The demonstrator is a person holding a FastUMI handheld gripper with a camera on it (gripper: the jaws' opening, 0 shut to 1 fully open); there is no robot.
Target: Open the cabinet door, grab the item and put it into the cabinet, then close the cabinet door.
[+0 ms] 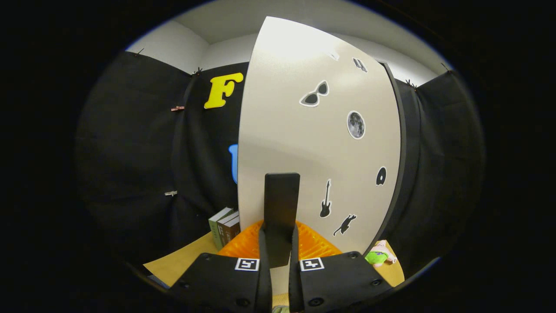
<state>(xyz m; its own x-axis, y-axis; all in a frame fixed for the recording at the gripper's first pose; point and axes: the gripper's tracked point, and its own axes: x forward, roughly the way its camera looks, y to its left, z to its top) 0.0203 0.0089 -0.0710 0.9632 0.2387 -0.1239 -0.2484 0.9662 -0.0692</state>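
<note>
We see our hand-held gripper [278, 243] with both fingers clamped on the dark handle [281, 213] of the sticker-covered cabinet door [304, 143]; books [224, 228] stand on the counter [182, 261] alongside.

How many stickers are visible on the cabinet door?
6 on the cabinet door: sunglasses, moon, guitar, cat, a dark one near the edge, a small one on top. The gripper grips the handle, perhaps hiding others.

The cabinet door [304, 143] is cream white with small black stickers, and its handle [281, 213] is black. The tabletop [182, 261] is tan. The toy [377, 256] is green and pink.
</note>
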